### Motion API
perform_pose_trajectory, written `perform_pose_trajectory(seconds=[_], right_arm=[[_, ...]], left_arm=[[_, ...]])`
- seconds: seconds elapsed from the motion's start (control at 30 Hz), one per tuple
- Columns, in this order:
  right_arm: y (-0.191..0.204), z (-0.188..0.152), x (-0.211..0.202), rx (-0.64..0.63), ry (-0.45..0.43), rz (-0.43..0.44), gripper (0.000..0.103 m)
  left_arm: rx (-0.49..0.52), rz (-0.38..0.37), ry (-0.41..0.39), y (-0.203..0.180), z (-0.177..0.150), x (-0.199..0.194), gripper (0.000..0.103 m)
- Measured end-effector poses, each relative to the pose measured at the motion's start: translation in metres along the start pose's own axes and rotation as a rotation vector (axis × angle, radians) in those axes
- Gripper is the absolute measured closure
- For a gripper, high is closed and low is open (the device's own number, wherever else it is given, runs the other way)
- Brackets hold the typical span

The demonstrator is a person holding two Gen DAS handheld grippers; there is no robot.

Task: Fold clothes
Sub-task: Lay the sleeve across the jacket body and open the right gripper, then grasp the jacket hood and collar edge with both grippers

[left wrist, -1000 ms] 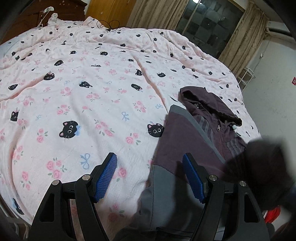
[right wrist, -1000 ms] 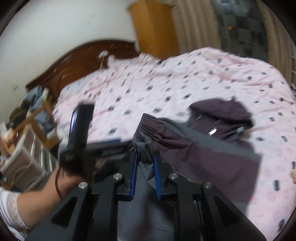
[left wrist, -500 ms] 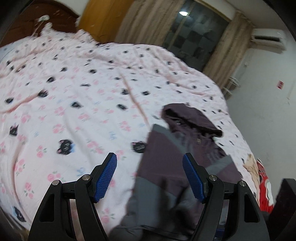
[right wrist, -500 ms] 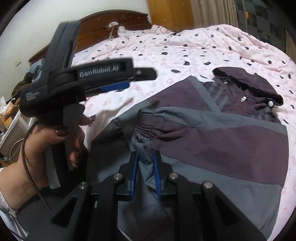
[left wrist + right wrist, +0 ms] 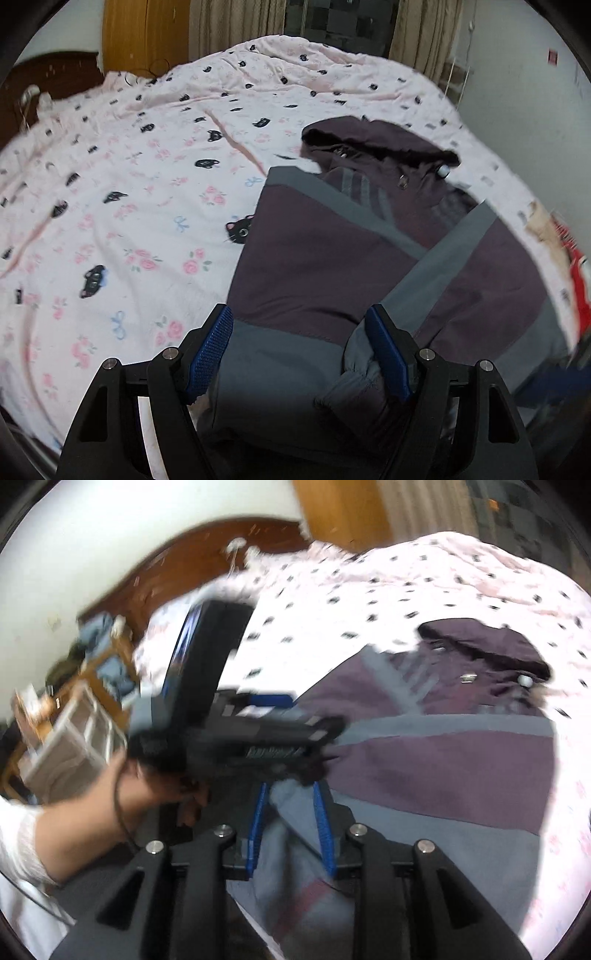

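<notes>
I am working over a purple and grey jacket (image 5: 332, 266) that lies on a pink bedspread (image 5: 129, 206) printed with cats and roses. Its hood (image 5: 373, 144) points away from both tools, and its body stretches ahead of them.

My right gripper (image 5: 290, 812) has just been opening. A second ago its blue pads pinched the sleeve (image 5: 291, 801) tightly; now they stand a little apart with the grey cuff loose between them. In my judgement the sleeve has been carried across the jacket's front and is being let go there, so this fold is nearly finished.

My left gripper (image 5: 299, 354) has widened slightly and has swung in from the bare bedspread over the jacket's near edge. Its jaws stand wide and hold nothing. The grey hem lies under and between them, and the gathered cuff (image 5: 351, 384) sits just inside its right pad. In the right view, badly blurred, this tool crosses just ahead of my right gripper, held in the person's hand (image 5: 155, 779).

Next, I think, comes a fresh grip for the following fold.
</notes>
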State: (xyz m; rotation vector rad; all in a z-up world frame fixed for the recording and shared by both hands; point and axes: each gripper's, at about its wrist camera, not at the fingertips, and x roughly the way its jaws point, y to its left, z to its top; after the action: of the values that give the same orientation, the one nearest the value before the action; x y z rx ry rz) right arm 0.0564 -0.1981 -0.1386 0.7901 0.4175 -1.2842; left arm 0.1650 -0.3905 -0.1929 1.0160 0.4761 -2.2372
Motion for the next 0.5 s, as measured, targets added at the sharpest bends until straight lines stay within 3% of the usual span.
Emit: perform_pose_trajectory(seconds=[0.07,0.13,0.3,0.4,0.5], right_arm=[[-0.021,0.004,-0.02,0.072,-0.046,-0.019,0.063],[-0.043,0.008,-0.033,0.139,-0.075,-0.051,0.059],[-0.087,0.006,-0.017,0.265,-0.02,-0.162,0.057],[-0.1,-0.004,0.009,0.292,0.055,-0.213,0.057],[-0.098,-0.009,0.01,0.294,0.026,-0.22,0.057]], left_arm=[[-0.011,0.024,0.007,0.001,-0.002,0.001,0.019],[-0.042,0.013,0.02,0.007,-0.003,0.004,0.018],[-0.054,0.002,0.005,0.008,-0.004,0.001,0.019],[-0.069,-0.03,-0.078,0.011,-0.004,-0.019,0.019],[-0.077,-0.067,-0.182,0.013,-0.004,-0.043,0.019]])
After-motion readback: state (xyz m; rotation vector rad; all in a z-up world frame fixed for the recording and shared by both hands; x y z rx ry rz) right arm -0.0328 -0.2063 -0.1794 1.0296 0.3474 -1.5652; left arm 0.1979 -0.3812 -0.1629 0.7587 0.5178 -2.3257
